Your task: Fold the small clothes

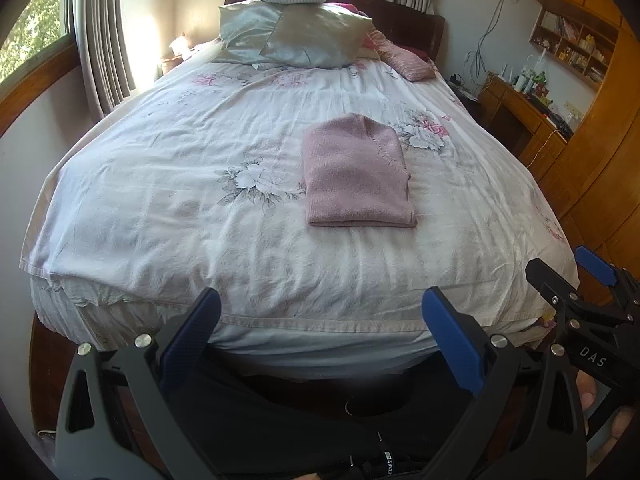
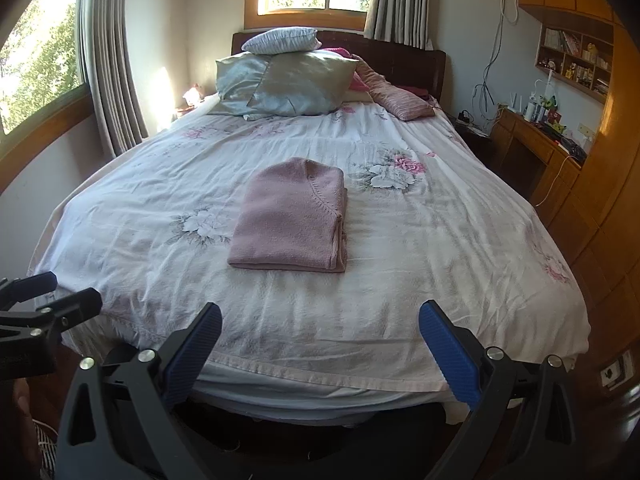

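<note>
- Hovering at the foot of the bed (image 1: 160,208), I hold both of my tools back from the mattress, with nothing between their blue pads.
- My left gripper (image 1: 320,312) has its jaws spread wide apart and empty; they frame the near hem of the bedspread at 6 o'clock in the left wrist view.
- My right gripper (image 2: 320,324) also has its jaws wide apart and empty, low at 6 o'clock in its own view.
- Each tool shows in the other's camera: the right one sits at 4 o'clock in the left wrist view, the left one at 8 o'clock in the right wrist view, so the two are side by side and apart.
- The pink sweater (image 1: 358,172) lies folded into a neat rectangle on the bed, flat on the floral bedspread, well apart from both tools.
- In the left wrist view it sits just right of centre, towards 1 o'clock; in the right wrist view it is at the centre, slightly left.
- Its folded edge faces me, and a stitched seam runs diagonally across the top layer.
- A printed grey-white flower lies just beside its left edge, another near its far right corner.
- A stack of pillows (image 2: 288,80) rests at the headboard at 12 o'clock, with a striped pink cushion to its right.
- A wooden desk (image 2: 536,140) with clutter stands at 2 o'clock, beside the bed.
- Curtains (image 2: 108,60) hang at 10 o'clock.
</note>
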The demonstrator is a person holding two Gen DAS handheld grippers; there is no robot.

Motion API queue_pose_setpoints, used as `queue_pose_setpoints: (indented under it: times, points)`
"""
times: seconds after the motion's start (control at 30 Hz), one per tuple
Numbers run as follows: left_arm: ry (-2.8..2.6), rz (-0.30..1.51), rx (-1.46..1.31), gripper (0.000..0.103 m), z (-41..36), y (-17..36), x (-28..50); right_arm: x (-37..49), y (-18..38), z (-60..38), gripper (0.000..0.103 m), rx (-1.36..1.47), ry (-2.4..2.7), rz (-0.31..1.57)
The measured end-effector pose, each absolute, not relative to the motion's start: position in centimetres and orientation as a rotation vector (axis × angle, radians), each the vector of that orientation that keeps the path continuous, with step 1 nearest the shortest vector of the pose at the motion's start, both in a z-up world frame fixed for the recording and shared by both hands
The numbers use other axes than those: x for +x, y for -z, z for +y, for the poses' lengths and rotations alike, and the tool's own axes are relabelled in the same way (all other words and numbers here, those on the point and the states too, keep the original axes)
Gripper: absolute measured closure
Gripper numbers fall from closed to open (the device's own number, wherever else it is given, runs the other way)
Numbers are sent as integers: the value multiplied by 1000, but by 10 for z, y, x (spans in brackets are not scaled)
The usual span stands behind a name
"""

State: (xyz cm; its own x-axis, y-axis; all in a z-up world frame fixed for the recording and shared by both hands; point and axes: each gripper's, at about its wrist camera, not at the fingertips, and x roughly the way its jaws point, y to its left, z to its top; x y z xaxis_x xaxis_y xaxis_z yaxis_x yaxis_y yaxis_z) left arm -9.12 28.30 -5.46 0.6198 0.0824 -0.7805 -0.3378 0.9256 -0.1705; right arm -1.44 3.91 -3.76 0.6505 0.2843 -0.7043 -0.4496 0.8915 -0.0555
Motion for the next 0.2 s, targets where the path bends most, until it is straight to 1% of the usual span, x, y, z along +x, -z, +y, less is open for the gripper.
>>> queue_pose_setpoints:
  times: [0.2]
  points:
    - [-247, 877, -310, 3, 281, 55, -89, -13, 42, 41, 4, -230, -427, 767]
